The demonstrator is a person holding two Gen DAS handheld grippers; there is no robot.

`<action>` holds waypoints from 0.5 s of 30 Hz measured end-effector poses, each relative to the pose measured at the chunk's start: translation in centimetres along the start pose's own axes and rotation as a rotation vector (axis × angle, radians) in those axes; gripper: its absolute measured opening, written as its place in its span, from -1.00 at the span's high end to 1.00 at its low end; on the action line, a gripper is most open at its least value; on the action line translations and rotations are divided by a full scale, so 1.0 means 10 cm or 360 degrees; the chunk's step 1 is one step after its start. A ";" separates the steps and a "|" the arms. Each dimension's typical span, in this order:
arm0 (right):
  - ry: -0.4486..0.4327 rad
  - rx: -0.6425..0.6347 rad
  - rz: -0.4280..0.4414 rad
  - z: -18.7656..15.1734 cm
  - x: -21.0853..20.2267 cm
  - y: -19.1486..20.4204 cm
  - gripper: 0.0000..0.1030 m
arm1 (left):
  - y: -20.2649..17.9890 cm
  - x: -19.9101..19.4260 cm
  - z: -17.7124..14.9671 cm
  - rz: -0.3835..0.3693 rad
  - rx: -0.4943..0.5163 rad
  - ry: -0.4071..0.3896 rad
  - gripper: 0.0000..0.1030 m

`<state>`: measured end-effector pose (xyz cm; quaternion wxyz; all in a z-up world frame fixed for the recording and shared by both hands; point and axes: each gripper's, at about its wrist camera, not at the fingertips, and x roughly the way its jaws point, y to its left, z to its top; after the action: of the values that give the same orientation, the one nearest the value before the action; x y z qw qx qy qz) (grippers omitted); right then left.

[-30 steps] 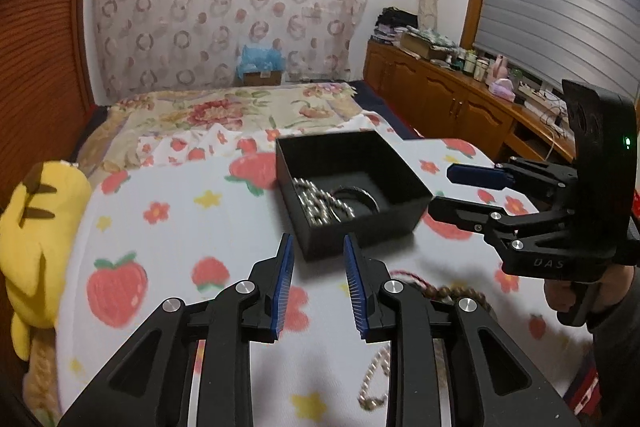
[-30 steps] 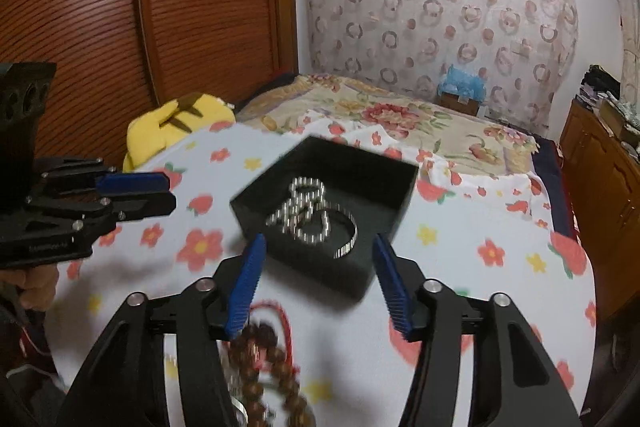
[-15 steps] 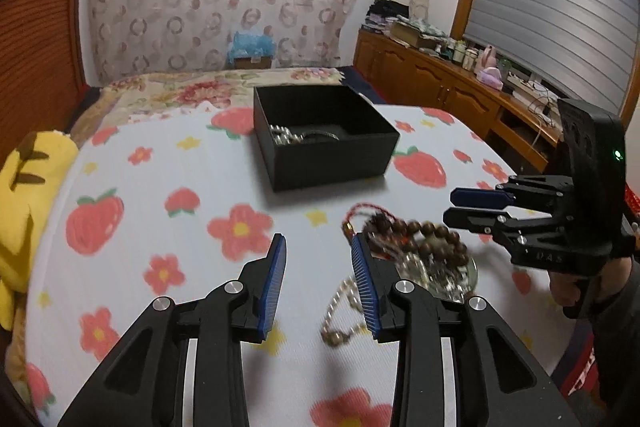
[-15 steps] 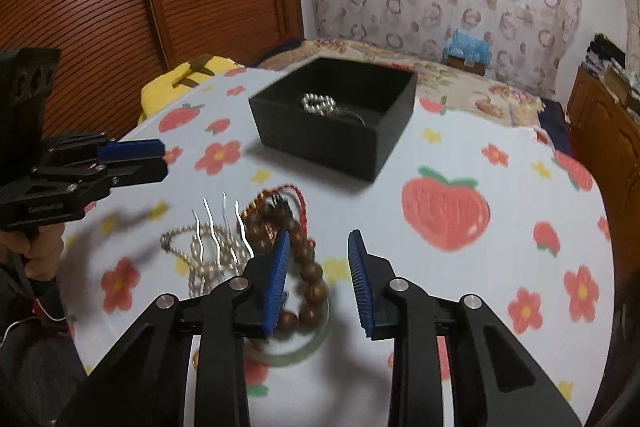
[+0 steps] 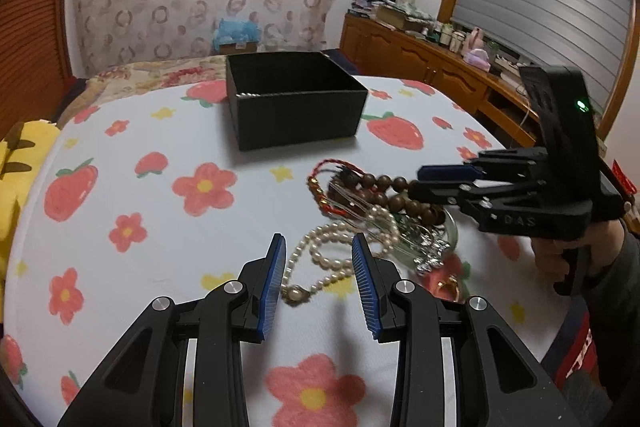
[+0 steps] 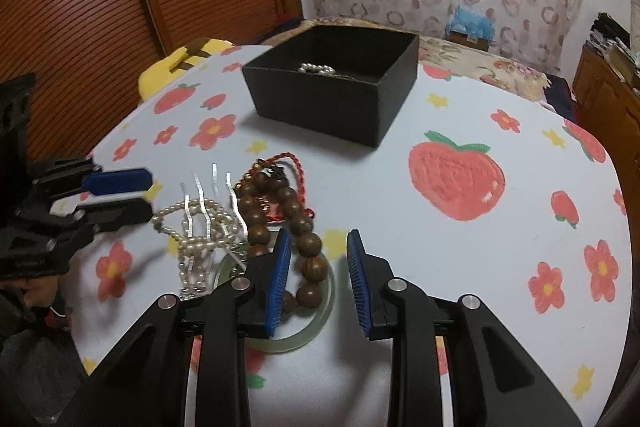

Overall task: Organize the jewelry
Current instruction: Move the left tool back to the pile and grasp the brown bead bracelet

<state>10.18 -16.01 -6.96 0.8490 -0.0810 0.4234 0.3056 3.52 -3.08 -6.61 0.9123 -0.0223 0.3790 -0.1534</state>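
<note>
A heap of jewelry lies on the strawberry-print tablecloth (image 5: 120,163): a pearl necklace (image 5: 320,259), a wooden bead bracelet (image 6: 288,199), a red cord (image 6: 298,171), a silver hair comb (image 6: 216,195) and a green bangle (image 6: 320,315). My left gripper (image 5: 319,247) is open just above the pearl necklace, which shows in the gap between its jaws. My right gripper (image 6: 318,243) is open low over the wooden beads and the bangle, with its pads clear of them. Beyond the heap stands a black box (image 5: 296,107) holding a string of pearls (image 6: 316,69).
A yellow plush toy (image 5: 20,155) lies off the table's left side. A flower-print bed (image 6: 480,63) lies behind the table, and a cluttered wooden cabinet (image 5: 440,67) runs along the right wall. A hand (image 5: 556,259) holds the right gripper at the table's rounded right edge.
Both grippers have dropped and pulled back from the black box to the jewelry heap. The right jaws have narrowed a good deal; the left jaws have widened a little.
</note>
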 end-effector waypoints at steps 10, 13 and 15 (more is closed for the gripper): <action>-0.0032 -0.0016 0.0004 0.02 0.00 0.04 0.71 | -0.22 0.06 -0.06 -0.0080 0.0063 0.0045 0.37; -0.0109 -0.0009 -0.0007 0.08 -0.12 0.04 0.71 | -0.26 0.10 -0.06 -0.0098 0.0078 0.0065 0.37; -0.0142 -0.0005 -0.0012 0.11 -0.19 0.04 0.71 | -0.30 0.13 -0.06 -0.0112 0.0094 0.0075 0.37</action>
<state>9.79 -16.12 -4.77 0.8680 -0.0703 0.3844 0.3064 3.19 -6.27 -7.50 0.8974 -0.0051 0.3948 -0.1970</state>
